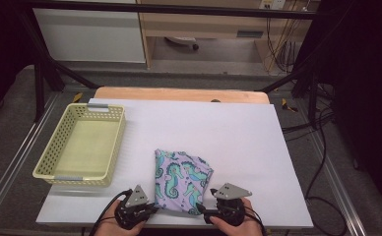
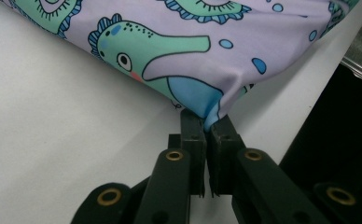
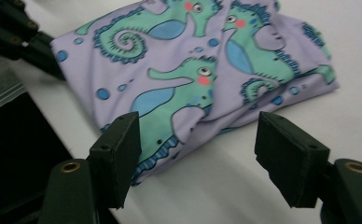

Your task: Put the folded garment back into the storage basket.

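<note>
A folded seahorse-print cloth [image 1: 182, 181] is seen on the white table top [image 1: 218, 132], near the edge closest to the person, roughly centred between the two hands; lilac fabric, green and blue seahorses, folded into a rough rectangle with a loose flap on its right side in the high view.

Left gripper [image 1: 147, 209] is held in the left hand [image 1: 111, 227] at the cloth's near left corner; in the left gripper view the jaws are seen pressed together on a pinch of that corner [image 2: 212, 105], with fabric bunched up and pulled taut from the pads; the corner is lifted slightly off the table there.

Right gripper [image 1: 205, 211] is held in the right hand [image 1: 238, 227] at the cloth's near right corner; in the right gripper view the jaws are seen standing well apart, with the cloth's edge [image 3: 188, 121] lying between them and no pad pressed on it; one pad [image 3: 118, 149] is just beside the fabric hem, possibly overlapping it, contact cannot be told; the other pad [image 3: 288, 154] is clear of it over bare table.

A pale yellow mesh basket [image 1: 109, 157] is placed on the table's left part, well apart from the cloth.
</note>
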Motion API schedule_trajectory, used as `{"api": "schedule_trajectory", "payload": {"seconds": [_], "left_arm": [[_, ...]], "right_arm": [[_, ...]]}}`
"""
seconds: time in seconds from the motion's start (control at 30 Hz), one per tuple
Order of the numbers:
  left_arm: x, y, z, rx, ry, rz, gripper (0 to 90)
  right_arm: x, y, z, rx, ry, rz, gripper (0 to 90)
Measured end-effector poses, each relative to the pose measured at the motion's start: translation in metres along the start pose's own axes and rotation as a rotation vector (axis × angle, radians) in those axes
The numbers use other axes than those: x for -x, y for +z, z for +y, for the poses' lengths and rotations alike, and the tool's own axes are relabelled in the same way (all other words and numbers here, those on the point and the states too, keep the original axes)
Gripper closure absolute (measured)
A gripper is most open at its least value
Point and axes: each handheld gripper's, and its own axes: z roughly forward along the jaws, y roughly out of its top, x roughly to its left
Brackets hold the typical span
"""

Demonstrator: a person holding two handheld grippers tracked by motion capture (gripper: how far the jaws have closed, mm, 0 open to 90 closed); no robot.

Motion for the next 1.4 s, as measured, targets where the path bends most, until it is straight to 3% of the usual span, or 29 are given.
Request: {"api": "schedule_trajectory", "payload": {"seconds": [0.13,0.37,0.4,0.53,0.77,0.93,1.07,1.4], "left_arm": [[0.001,-0.001,-0.001,-0.001,-0.009,-0.007,86.3],[0.001,0.000,-0.002,0.013,-0.022,-0.017,81.9],[0.001,0.000,-0.001,0.017,-0.022,-0.008,75.8],[0.000,0.000,-0.001,0.025,-0.033,0.014,68.5],[0.000,0.000,0.000,0.027,-0.061,0.056,50.9],[-0.001,0.001,0.000,0.030,-0.083,0.078,32.8],[-0.004,0.000,0.001,0.053,-0.111,0.088,27.3],[-0.005,-0.011,0.008,0.169,-0.140,0.082,11.4]], "right_arm": [[-0.011,0.003,-0.006,-0.017,-0.032,0.027,33.6],[-0.008,0.018,-0.008,-0.057,-0.036,0.023,32.8],[-0.007,0.022,-0.007,-0.061,-0.034,0.034,30.7],[-0.011,0.025,-0.007,-0.059,-0.054,0.047,26.7],[-0.017,0.034,-0.009,-0.070,-0.082,0.028,20.9],[-0.021,0.034,-0.009,-0.076,-0.084,0.026,17.2],[-0.024,0.036,-0.011,-0.072,-0.103,-0.001,17.6],[-0.018,0.038,-0.007,-0.045,-0.111,0.003,44.5]]}}
